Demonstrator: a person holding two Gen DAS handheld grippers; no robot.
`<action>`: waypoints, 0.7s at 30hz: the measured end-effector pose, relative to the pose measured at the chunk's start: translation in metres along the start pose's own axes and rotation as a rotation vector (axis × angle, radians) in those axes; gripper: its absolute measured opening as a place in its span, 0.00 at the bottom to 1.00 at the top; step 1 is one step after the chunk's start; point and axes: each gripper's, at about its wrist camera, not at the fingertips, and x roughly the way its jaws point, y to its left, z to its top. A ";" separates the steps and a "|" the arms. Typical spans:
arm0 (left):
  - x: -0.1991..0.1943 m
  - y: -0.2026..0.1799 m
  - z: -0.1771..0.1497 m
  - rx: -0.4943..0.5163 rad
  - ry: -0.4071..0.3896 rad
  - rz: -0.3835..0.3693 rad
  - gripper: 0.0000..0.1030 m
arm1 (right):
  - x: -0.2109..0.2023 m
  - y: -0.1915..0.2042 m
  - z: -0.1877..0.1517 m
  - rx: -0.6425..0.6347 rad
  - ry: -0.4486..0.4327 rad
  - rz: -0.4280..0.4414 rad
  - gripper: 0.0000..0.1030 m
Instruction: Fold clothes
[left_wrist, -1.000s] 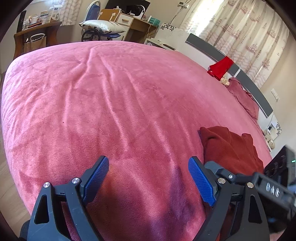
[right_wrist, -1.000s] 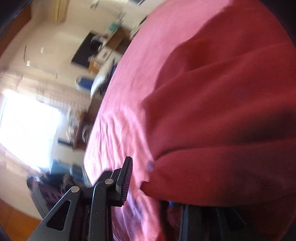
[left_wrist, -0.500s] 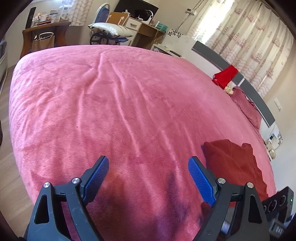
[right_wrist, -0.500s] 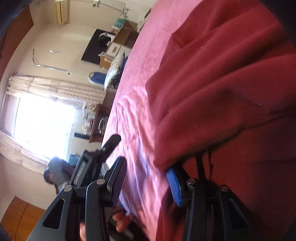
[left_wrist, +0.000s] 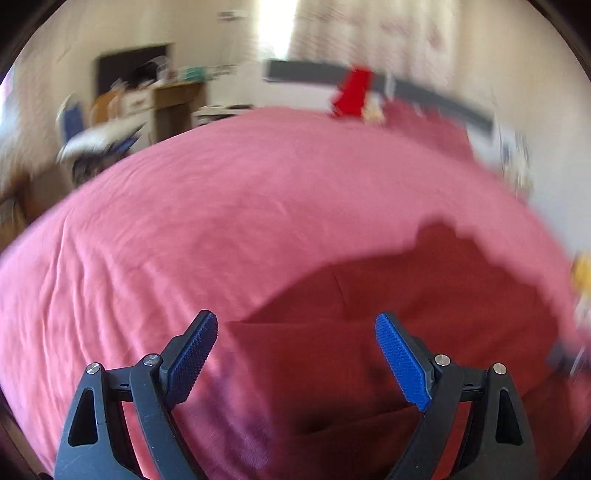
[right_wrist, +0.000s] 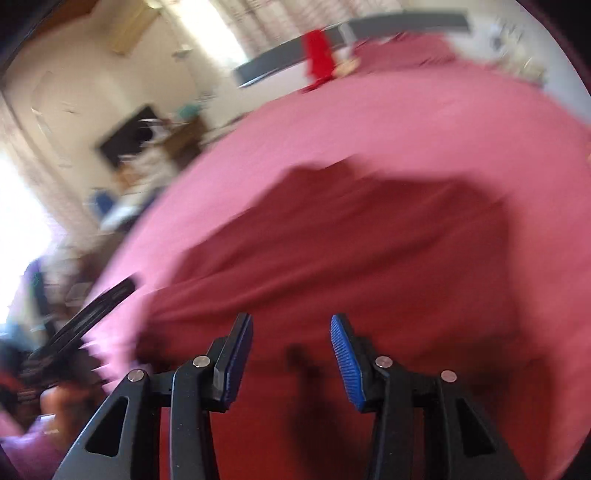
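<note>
Clothes first: a dark red garment lies partly folded near the bed's front edge, right side. My left gripper gapes wide, empty; my right gripper — half open — grips nothing. Next, I judge, each must pinch an edge and fold again.

Pink bedspread, grey headboard w/ red cloth, desk behind.

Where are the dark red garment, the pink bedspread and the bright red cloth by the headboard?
dark red garment (left_wrist: 424, 295): left wrist view, its flat middle.
pink bedspread (left_wrist: 229, 206): left wrist view, bare stretch left of the garment.
bright red cloth (right_wrist: 318, 59): right wrist view, its hanging middle.
</note>
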 end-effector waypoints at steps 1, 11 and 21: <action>0.009 -0.010 -0.007 0.084 0.022 0.051 0.87 | 0.008 -0.006 0.004 -0.060 0.015 -0.057 0.44; 0.036 0.003 -0.006 0.157 0.072 0.010 1.00 | 0.043 -0.043 0.013 -0.374 0.115 -0.204 0.32; -0.002 -0.029 -0.009 0.270 0.010 -0.017 1.00 | 0.003 -0.055 0.008 -0.158 0.061 -0.239 0.32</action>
